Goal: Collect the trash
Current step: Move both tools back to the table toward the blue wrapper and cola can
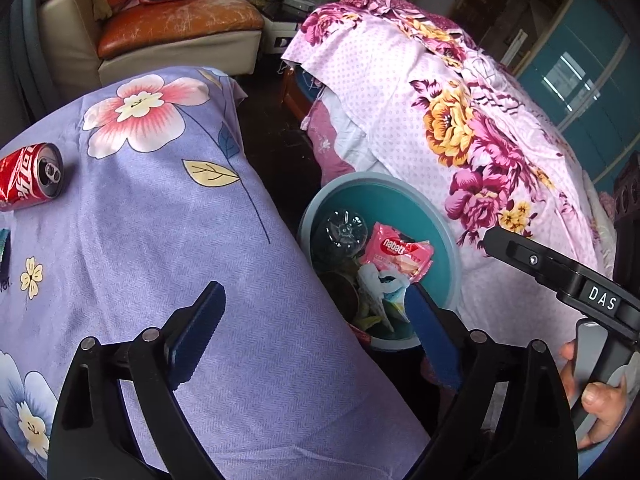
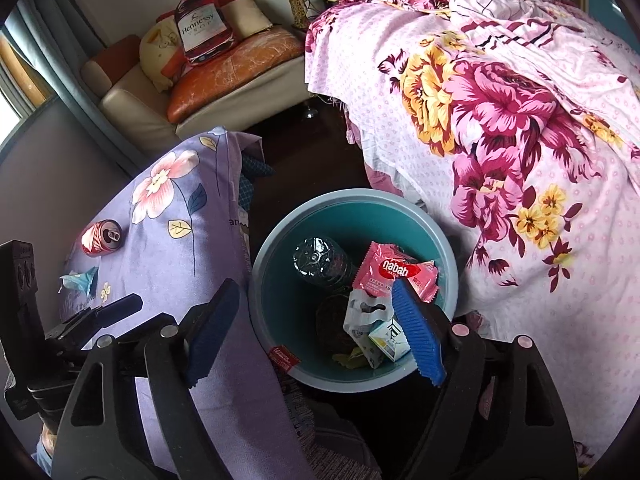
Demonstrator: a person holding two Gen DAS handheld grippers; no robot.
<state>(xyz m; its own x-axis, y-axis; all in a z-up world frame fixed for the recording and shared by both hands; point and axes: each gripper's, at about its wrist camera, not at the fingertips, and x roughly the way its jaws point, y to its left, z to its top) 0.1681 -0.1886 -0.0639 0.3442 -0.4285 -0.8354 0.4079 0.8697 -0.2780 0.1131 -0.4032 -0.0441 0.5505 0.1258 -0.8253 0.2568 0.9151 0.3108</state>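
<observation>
Both your grippers, left gripper (image 1: 316, 316) and right gripper (image 2: 316, 320), hang wide open and empty beside the bin (image 2: 448, 256).
Your red can (image 1: 30, 176) lies sideways on the purple cloth (image 1: 160, 220), mouth facing the bin.

A: What sits under the right tool (image 2: 316, 336)?
B: A round teal plastic bin (image 2: 280, 236), holding a pink Nabati wafer wrapper (image 2: 394, 274) and a clear plastic bottle (image 2: 320, 260). Its blue-padded jaws gape, empty.
A: And at nine o'clock?
B: A crushed red soda can (image 2: 101, 237) on the lilac flowered surface (image 2: 168, 264).
</observation>
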